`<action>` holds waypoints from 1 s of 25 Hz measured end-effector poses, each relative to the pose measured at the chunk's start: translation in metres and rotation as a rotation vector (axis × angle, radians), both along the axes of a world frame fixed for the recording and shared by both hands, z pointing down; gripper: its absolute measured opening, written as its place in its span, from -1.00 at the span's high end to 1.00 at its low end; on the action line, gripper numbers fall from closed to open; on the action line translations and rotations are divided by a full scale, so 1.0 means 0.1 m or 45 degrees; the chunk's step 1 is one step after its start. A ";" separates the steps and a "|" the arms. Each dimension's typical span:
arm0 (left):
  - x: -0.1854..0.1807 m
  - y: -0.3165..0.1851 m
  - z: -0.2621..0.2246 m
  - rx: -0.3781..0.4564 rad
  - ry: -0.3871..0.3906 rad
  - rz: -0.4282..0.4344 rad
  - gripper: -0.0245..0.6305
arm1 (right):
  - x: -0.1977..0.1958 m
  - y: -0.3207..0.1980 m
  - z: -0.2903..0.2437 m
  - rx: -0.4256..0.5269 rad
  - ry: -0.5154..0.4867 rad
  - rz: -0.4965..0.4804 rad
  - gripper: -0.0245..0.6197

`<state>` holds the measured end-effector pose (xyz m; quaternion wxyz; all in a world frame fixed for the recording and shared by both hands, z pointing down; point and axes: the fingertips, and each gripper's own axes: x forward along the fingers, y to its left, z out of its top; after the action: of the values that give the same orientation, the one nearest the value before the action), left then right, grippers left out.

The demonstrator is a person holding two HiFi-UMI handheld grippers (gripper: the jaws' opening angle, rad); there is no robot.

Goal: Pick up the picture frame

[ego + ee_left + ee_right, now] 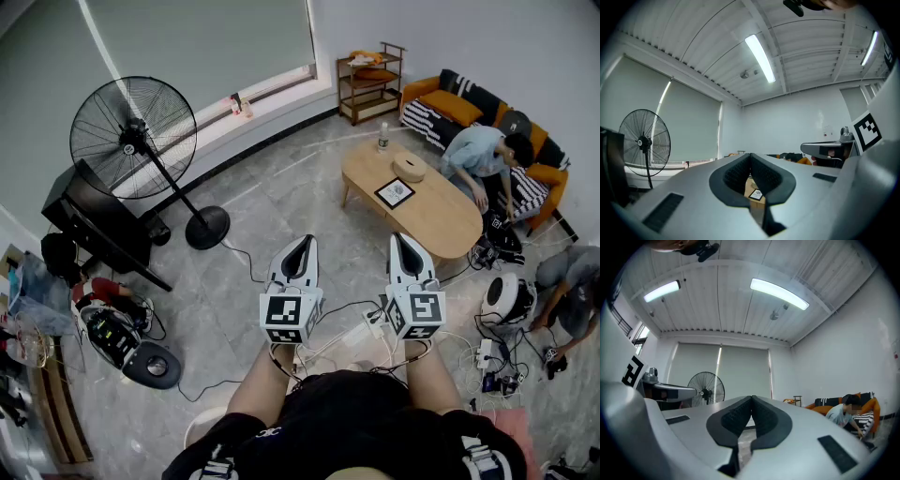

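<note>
The approach step is judged in hand. The left gripper (pixel 304 242) and right gripper (pixel 402 238) are held closed and empty. The picture frame (pixel 395 193) is laid on the table (pixel 448 225), well ahead of the jaws. Advancing and opening are required next.

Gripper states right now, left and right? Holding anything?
Left gripper: closed, jaws together, holding nothing.
Right gripper: closed, jaws together, holding nothing.

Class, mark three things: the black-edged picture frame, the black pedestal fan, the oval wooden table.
Black-edged picture frame (pixel 395 193): head view, its pale middle.
Black pedestal fan (pixel 134 134): head view, hub of its cage.
Oval wooden table (pixel 441 220): head view, bare top.
</note>
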<state>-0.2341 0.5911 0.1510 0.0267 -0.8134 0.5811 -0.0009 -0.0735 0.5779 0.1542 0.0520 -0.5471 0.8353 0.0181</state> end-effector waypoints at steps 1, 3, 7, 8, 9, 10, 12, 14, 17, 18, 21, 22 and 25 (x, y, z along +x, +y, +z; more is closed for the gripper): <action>0.01 -0.01 0.01 -0.002 -0.001 -0.002 0.86 | 0.02 -0.02 0.01 -0.003 -0.003 0.014 0.88; 0.04 -0.05 0.02 -0.006 -0.005 -0.005 0.86 | 0.07 -0.07 0.02 -0.010 -0.006 0.036 0.88; 0.12 -0.13 0.05 -0.014 -0.015 -0.010 0.86 | 0.13 -0.19 0.05 -0.022 0.002 0.036 0.87; 0.15 -0.16 0.06 -0.014 -0.018 -0.011 0.86 | 0.15 -0.22 0.06 -0.024 0.003 0.031 0.87; 0.17 -0.19 0.07 -0.013 -0.021 -0.012 0.86 | 0.16 -0.25 0.06 -0.025 0.004 0.026 0.87; 0.21 -0.21 0.07 -0.012 -0.024 -0.014 0.86 | 0.18 -0.29 0.06 -0.024 0.004 0.021 0.87; 0.28 -0.27 0.08 -0.009 -0.031 -0.020 0.86 | 0.23 -0.35 0.06 -0.019 0.004 0.009 0.87; 0.36 -0.32 0.09 -0.007 -0.032 -0.031 0.86 | 0.29 -0.41 0.06 -0.012 0.005 -0.001 0.87; 0.46 -0.38 0.13 -0.009 -0.032 -0.043 0.86 | 0.38 -0.49 0.08 -0.011 0.006 -0.010 0.87; 0.50 -0.40 0.14 -0.012 -0.035 -0.044 0.86 | 0.42 -0.52 0.10 -0.016 0.005 -0.009 0.87; 0.60 -0.48 0.20 -0.025 -0.047 -0.038 0.86 | 0.51 -0.62 0.16 -0.038 -0.007 -0.006 0.87; 0.63 -0.51 0.21 -0.027 -0.048 -0.035 0.86 | 0.53 -0.65 0.17 -0.041 -0.010 -0.007 0.87; 0.64 -0.63 0.24 -0.029 -0.042 -0.033 0.86 | 0.54 -0.75 0.20 -0.037 -0.004 -0.003 0.87</action>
<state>-0.1703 0.5286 0.1753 0.0269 -0.8059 0.5910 -0.0215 -0.0194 0.5027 0.1744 0.0455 -0.5468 0.8360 0.0052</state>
